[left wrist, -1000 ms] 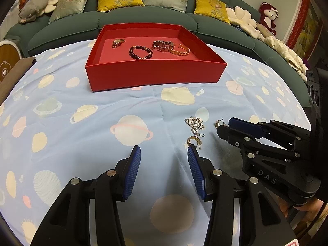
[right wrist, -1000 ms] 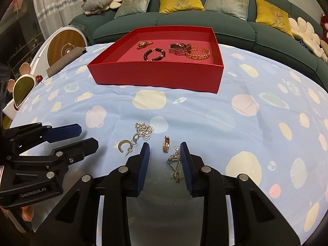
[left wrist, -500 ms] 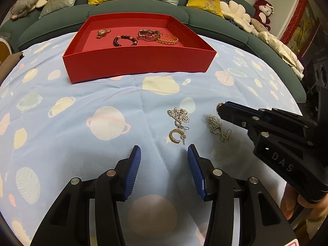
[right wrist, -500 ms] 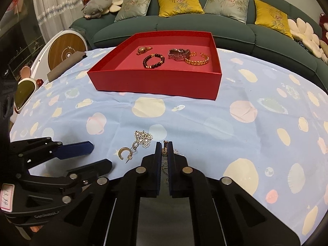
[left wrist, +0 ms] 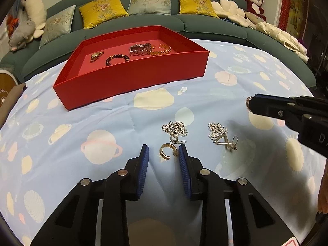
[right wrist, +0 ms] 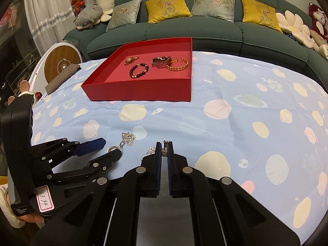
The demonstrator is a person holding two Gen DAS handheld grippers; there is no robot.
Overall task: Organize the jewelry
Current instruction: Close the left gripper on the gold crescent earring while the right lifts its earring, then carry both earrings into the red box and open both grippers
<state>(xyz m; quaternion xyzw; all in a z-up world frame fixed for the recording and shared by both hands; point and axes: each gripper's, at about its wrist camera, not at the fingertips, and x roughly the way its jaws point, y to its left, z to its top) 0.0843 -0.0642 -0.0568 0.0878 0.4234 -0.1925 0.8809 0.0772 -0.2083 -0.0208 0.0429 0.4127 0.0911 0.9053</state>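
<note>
A red tray (left wrist: 131,78) at the back holds a watch (left wrist: 96,55), a dark bead bracelet (left wrist: 117,58), a metal watch (left wrist: 140,48) and a gold bangle (left wrist: 160,50). My left gripper (left wrist: 163,155) is open, low over the cloth, its fingers on either side of a gold hoop earring (left wrist: 166,153). A silver flower earring (left wrist: 175,130) lies just beyond it, and another flower earring (left wrist: 220,135) lies to the right. My right gripper (right wrist: 164,150) is shut on a small gold earring (right wrist: 164,148), lifted above the cloth; it also shows in the left wrist view (left wrist: 249,103).
The table has a pale blue planet-print cloth (right wrist: 235,123). A green sofa (right wrist: 205,30) with cushions curves behind it. A round wood-faced device (right wrist: 61,65) and a grey block (right wrist: 61,78) sit at the left table edge.
My right gripper closed on the small gold earring and lifted it. My left gripper moved forward and right, so the gold hoop earring now lies between its fingers.
</note>
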